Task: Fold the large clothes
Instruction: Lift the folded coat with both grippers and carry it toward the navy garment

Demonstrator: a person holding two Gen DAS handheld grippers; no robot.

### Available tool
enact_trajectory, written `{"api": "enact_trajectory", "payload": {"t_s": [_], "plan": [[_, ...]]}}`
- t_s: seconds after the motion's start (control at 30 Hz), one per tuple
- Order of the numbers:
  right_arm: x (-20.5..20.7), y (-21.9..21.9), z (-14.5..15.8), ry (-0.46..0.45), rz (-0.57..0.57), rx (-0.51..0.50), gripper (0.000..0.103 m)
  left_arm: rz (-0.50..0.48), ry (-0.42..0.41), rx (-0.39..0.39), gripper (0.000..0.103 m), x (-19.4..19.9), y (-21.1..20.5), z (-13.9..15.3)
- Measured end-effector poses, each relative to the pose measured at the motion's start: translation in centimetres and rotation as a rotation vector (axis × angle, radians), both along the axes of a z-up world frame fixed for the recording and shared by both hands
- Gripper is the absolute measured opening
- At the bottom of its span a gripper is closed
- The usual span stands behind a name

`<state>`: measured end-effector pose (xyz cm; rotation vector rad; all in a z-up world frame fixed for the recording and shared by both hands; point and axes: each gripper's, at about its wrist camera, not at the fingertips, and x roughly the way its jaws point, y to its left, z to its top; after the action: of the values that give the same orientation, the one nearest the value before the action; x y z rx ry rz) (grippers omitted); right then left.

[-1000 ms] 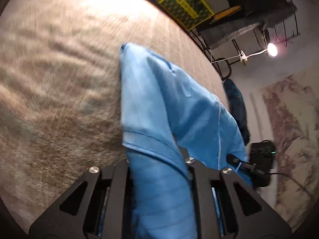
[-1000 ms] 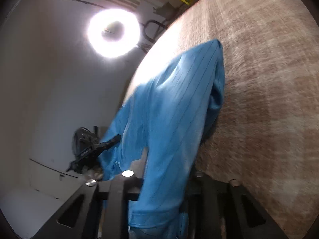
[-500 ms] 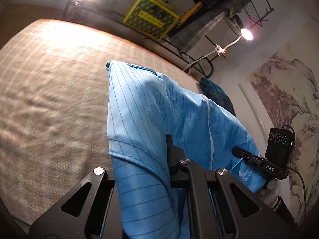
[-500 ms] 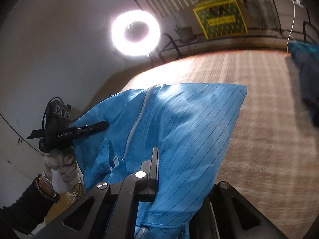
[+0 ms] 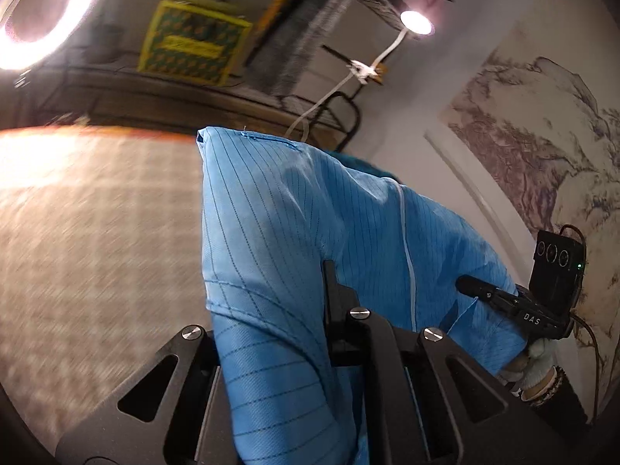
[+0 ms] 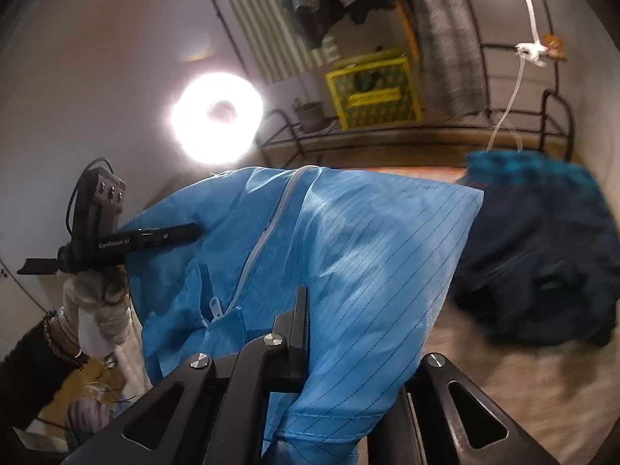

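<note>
Both grippers' jaws clamp a blue striped garment [image 5: 294,232] above the woven surface [image 5: 97,252]; a dark jacket [image 6: 542,263] lies beside, ring light [image 6: 217,118] glaring.

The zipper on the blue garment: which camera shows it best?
The right wrist view: the zipper runs lit down the blue garment, with its pull tab visible. The left wrist view shows only a thin pale line down the cloth, no tab.
</note>
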<state>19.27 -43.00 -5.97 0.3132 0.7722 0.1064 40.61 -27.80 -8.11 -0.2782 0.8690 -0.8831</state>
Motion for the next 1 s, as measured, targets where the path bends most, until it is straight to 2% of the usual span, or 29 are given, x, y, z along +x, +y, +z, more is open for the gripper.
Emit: {"api": "enact_trajectory", "payload": {"t_s": [0.27, 0.4, 0.57, 0.8, 0.9, 1.0], "plan": [[1.5, -10.4, 1.4, -0.03, -0.132, -0.068, 0.004, -0.069, -0.068, -0.022, 0.005, 3.8, -13.1, 1.5], [2.4, -15.3, 1.9, -0.033, -0.17, -0.118, 0.004, -0.094, -0.071, -0.046, 0.005, 5.9, -19.2, 1.5], [3.5, -21.3, 1.9, -0.031, -0.217, -0.162, 0.004, -0.106, -0.07, -0.073, 0.005, 7.8, -24.6, 0.7], [5.3, -27.3, 0.9, -0.041, -0.222, -0.192, 0.004, -0.063, -0.087, -0.078, 0.005, 9.3, -30.1, -2.4], [7.0, -29.6, -1.1, -0.048, -0.22, -0.161, 0.004, -0.034, -0.038, -0.063, 0.005, 10.4, -31.3, -5.2], [8.6, -30.5, -4.0, -0.007, -0.2, -0.135, 0.004, -0.009, -0.017, -0.016, 0.005, 11.2, -31.8, -7.6]]}}
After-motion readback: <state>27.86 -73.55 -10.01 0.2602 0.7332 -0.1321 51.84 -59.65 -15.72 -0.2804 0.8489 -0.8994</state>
